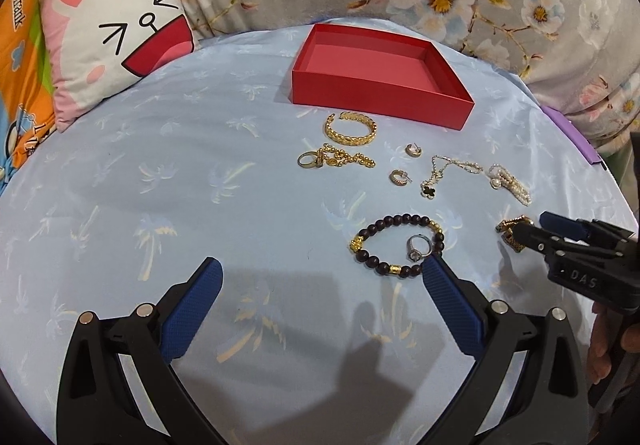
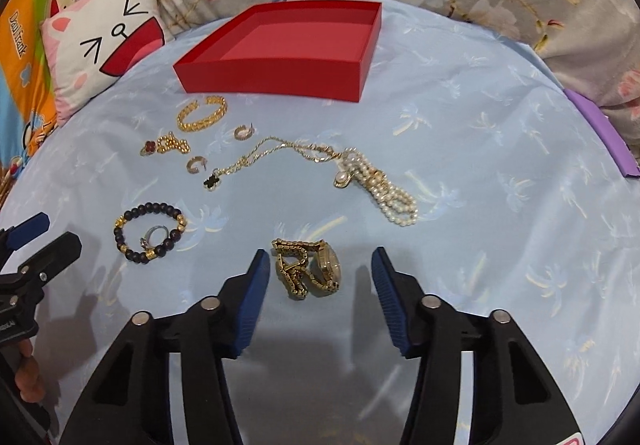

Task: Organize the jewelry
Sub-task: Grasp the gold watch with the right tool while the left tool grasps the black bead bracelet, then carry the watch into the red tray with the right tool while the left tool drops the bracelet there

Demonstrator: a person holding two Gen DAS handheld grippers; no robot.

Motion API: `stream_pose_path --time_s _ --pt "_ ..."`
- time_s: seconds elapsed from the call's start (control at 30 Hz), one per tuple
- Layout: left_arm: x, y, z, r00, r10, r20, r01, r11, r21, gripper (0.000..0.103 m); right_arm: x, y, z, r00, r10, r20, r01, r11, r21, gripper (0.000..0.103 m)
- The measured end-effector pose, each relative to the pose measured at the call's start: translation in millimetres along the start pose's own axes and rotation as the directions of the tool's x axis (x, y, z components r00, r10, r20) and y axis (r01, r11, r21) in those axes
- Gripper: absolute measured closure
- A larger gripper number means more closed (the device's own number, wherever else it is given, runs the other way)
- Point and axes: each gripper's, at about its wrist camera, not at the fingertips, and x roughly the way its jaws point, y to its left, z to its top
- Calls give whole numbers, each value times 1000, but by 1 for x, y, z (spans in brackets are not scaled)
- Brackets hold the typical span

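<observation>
Matt red cardboard box, shiny gold metal watch, glossy pearl strand, dark matt bead bracelet, smooth light-blue satin-sheen cloth, ribbed blue gripper pads

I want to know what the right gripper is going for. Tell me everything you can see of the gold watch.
The gold watch has a round, pale-dialled case standing on edge and a metal link band folded into a loose heap beside it. It lies on the light blue palm-print sheet, nearest the camera of all the jewelry. It sits between the right gripper's blue fingers, which flank it without touching; nothing else touches it.
</observation>
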Motion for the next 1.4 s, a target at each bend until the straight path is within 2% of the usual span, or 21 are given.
stream_pose_path --time_s 0.1,0.23,0.4,0.6,0.7,0.8,0.97,1.17,1.23,1.33,1.4 --pt "8 1 0 1000 -11 -16 11 1000 -6 5 9 -1 -2 1000 7 -16 -7 1000 12 70" --pt "18 -5 -2 999 -27 -37 27 1000 9 5 10 1 -4 1000 -9 13 9 1000 0 85" --pt "28 -15 2 997 -43 -57 45 998 38 5 10 0 -5 999 -11 32 11 1000 5 87" --pt "37 -7 12 997 -50 -65 49 999 -9 6 10 -5 -5 999 12 35 -13 1000 26 87" --pt "40 -6 14 998 -22 -59 22 1000 -4 7 10 -5 -5 999 16 36 -17 999 30 87" --pt "46 -5 15 997 -16 -80 16 1000 3 19 10 -5 -5 999 16 36 -17 999 29 87" --pt "50 -8 15 996 -2 -86 4 1000 30 28 10 -4 -5 999 14 36 -15 999 28 87" --pt "50 -15 15 997 14 -76 -8 997 73 47 10 -5 -5 999 14 37 -15 1000 28 87" --pt "49 -18 14 997 2 -71 4 996 88 67 10 -4 -5 999 15 37 -16 999 27 87" --pt "49 -21 15 997 -26 -71 33 994 107 86 10 -5 -5 999 15 37 -16 999 28 87" --pt "49 -23 14 997 -36 -72 44 993 112 93 10 -4 -5 999 15 37 -16 999 27 87"
